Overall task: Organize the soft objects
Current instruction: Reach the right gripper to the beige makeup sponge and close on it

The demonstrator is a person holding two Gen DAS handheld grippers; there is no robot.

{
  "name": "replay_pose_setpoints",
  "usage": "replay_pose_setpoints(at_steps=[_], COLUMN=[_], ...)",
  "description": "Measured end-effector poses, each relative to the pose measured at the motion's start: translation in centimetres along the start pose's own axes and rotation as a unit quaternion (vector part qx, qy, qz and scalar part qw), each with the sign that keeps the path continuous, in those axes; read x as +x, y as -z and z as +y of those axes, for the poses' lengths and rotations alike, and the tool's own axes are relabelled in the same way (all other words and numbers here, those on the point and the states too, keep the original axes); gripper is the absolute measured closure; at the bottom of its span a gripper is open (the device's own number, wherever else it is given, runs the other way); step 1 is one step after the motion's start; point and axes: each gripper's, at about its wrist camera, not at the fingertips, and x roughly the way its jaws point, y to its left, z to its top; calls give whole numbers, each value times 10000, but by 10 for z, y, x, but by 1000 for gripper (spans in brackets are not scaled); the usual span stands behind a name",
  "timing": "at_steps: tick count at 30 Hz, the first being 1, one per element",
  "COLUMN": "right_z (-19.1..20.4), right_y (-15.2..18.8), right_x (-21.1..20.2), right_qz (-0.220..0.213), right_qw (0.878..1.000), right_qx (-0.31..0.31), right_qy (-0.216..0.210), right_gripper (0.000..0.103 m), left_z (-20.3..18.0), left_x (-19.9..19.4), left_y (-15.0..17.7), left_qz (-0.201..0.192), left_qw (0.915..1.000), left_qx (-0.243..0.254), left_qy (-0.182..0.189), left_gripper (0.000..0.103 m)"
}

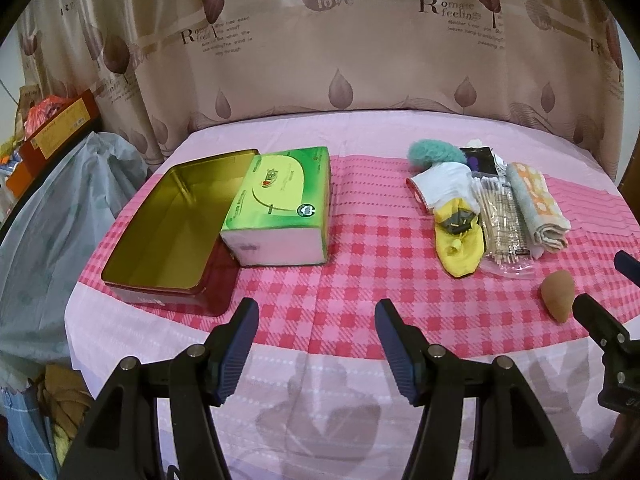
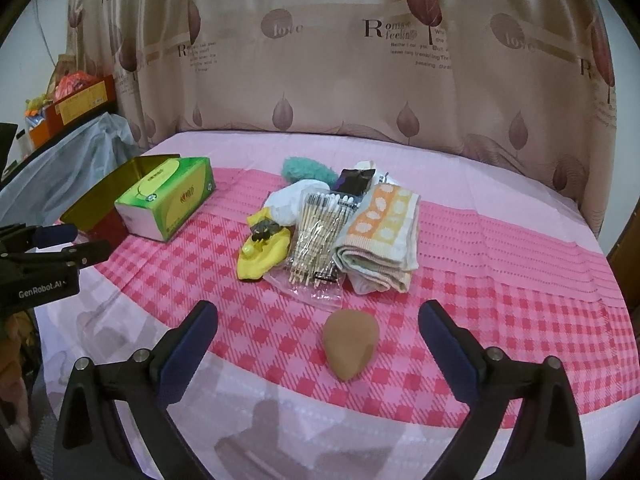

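A brown teardrop sponge (image 2: 351,351) lies on the checked cloth, between and just ahead of my open right gripper (image 2: 318,316); it also shows in the left wrist view (image 1: 557,295). Behind it lies a pile: a folded orange-and-white towel (image 2: 382,236), a bag of cotton swabs (image 2: 320,232), a yellow sock (image 2: 262,254), a white cloth (image 2: 286,200) and a teal fluffy item (image 2: 306,170). My left gripper (image 1: 318,312) is open and empty, in front of an open gold-lined tin (image 1: 160,220) and a green tissue box (image 1: 280,208).
The table has a pink checked cloth (image 1: 360,300) and backs onto a printed curtain (image 1: 360,40). A grey plastic-covered heap (image 1: 52,220) and boxes stand at the left. The right gripper's fingers (image 1: 600,320) show at the left view's right edge.
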Motion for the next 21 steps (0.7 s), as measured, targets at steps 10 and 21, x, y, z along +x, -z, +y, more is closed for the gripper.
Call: replay_pose_setpoints(at_steps=[10, 21], right_z=[-11, -18], right_y=[6, 12], right_x=[14, 43], right_qz=[287, 639], right_qw=[9994, 9977], right_qx=[170, 165], right_qy=[15, 118], right_gripper=[15, 32], left_z=[8, 7], left_x=[9, 34], left_y=[0, -2], left_qz=[54, 255], left_qw=[9999, 9997], left_qx=[-66, 30], left_qy=[-76, -20], left_gripper=[41, 41])
